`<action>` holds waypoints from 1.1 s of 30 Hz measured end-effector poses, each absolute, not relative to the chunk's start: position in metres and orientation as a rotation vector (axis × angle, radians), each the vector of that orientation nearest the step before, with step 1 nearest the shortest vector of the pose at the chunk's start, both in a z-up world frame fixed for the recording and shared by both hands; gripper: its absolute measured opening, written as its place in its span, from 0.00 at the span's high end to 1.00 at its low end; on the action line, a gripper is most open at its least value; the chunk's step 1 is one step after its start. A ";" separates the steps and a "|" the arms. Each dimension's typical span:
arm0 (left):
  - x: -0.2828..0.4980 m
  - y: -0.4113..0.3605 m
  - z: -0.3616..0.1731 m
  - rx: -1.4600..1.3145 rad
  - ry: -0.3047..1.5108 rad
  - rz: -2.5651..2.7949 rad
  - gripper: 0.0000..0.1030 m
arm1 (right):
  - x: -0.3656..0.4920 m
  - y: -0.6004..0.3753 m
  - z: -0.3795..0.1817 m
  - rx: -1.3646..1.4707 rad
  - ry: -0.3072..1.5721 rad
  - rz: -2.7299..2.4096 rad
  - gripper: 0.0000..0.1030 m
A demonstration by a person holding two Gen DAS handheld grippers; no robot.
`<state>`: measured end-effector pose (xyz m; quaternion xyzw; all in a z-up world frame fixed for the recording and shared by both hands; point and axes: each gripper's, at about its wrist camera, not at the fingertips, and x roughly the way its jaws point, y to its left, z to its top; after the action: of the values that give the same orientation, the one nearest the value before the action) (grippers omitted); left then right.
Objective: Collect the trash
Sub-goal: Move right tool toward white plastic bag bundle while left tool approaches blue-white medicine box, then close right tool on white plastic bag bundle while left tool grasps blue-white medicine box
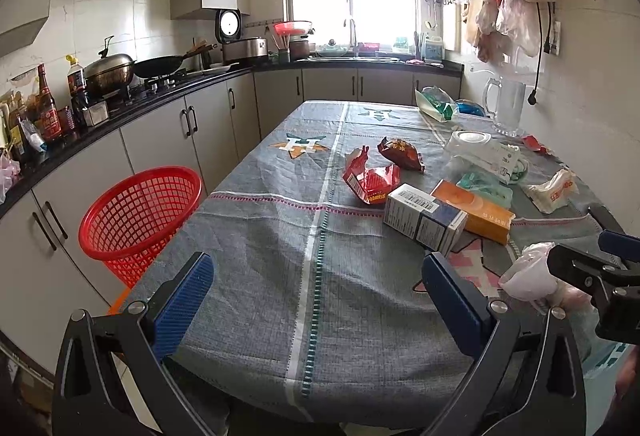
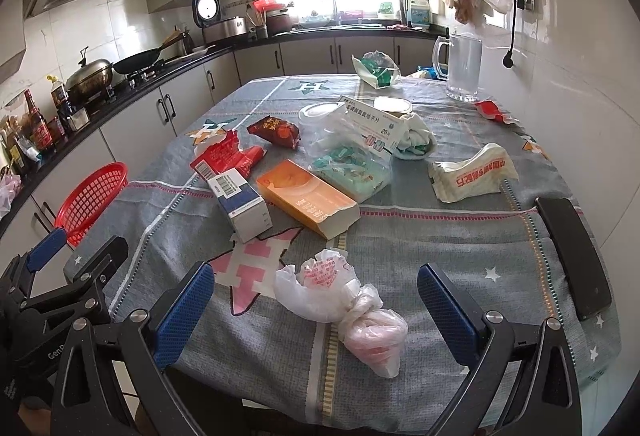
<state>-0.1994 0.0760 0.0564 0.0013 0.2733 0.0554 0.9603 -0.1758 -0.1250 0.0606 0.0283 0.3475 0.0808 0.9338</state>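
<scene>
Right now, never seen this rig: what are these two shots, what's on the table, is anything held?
No robot: a person holds a two-finger tool in each hand, each carrying a fisheye camera that looks along its blue fingers. One shot is from the left tool, the other from the right tool. Both are open and hold nothing. On the table lies trash: a knotted bag between the right fingers, boxes, red wrappers. A red basket stands beside the table.

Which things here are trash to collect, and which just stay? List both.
For the job: knotted plastic bag, torn red wrapper, dark snack packet, red basket.
Lying about: glass mug, black phone, wok.
</scene>
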 end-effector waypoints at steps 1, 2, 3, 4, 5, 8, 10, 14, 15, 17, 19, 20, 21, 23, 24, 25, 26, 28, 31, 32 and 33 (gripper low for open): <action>-0.199 0.076 0.056 0.003 0.556 0.112 0.00 | -0.176 -0.125 0.060 0.057 0.712 0.166 0.00; -0.199 0.076 0.055 0.003 0.557 0.111 0.00 | -0.176 -0.125 0.060 0.057 0.714 0.166 0.00; -0.198 0.076 0.055 0.004 0.559 0.111 0.00 | -0.175 -0.124 0.060 0.057 0.716 0.166 0.00; -0.198 0.075 0.054 0.005 0.561 0.111 0.00 | -0.175 -0.125 0.059 0.056 0.719 0.166 0.00; -0.198 0.075 0.054 0.005 0.562 0.111 0.00 | -0.175 -0.124 0.059 0.056 0.721 0.166 0.00; -0.197 0.075 0.053 0.004 0.566 0.111 0.00 | -0.174 -0.124 0.057 0.056 0.726 0.166 0.00; -0.197 0.075 0.053 0.004 0.570 0.110 0.00 | -0.173 -0.124 0.057 0.056 0.728 0.166 0.00; -0.196 0.075 0.052 0.007 0.578 0.110 0.00 | -0.172 -0.126 0.057 0.045 0.733 0.177 0.00; -0.195 0.075 0.052 0.007 0.579 0.110 0.00 | -0.171 -0.127 0.058 0.037 0.732 0.188 0.00; -0.195 0.076 0.051 0.009 0.578 0.112 0.00 | -0.170 -0.137 0.062 0.037 0.720 0.204 0.00; -0.193 0.076 0.050 0.008 0.585 0.111 0.00 | -0.172 -0.151 0.066 0.045 0.698 0.205 0.00; -0.192 0.076 0.049 0.005 0.591 0.108 0.00 | -0.172 -0.155 0.067 0.045 0.695 0.206 0.00; -0.191 0.075 0.048 0.004 0.596 0.104 0.00 | -0.172 -0.161 0.068 0.047 0.695 0.214 0.00; -0.189 0.074 0.046 0.004 0.605 0.096 0.00 | -0.173 -0.168 0.068 0.055 0.703 0.249 0.00; -0.189 0.074 0.046 0.006 0.606 0.094 0.00 | -0.175 -0.170 0.067 0.061 0.709 0.269 0.00; -0.189 0.073 0.045 0.009 0.608 0.092 0.00 | -0.176 -0.171 0.065 0.067 0.715 0.287 0.00; -0.189 0.073 0.045 0.010 0.608 0.089 0.00 | -0.177 -0.171 0.064 0.071 0.721 0.302 0.00; -0.189 0.072 0.045 0.009 0.613 0.080 0.00 | -0.178 -0.165 0.060 0.066 0.734 0.346 0.00; -0.188 0.072 0.044 0.008 0.619 0.073 0.00 | -0.181 -0.151 0.054 0.025 0.749 0.382 0.00; -0.188 0.072 0.043 0.010 0.622 0.072 0.00 | -0.181 -0.146 0.053 0.006 0.752 0.392 0.00; -0.187 0.072 0.043 0.011 0.625 0.069 0.00 | -0.182 -0.141 0.051 -0.011 0.753 0.397 0.00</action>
<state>-0.1874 0.0720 0.0430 0.0053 0.3075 0.0342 0.9509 -0.1818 -0.1412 0.0511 -0.0053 0.3650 0.1924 0.9109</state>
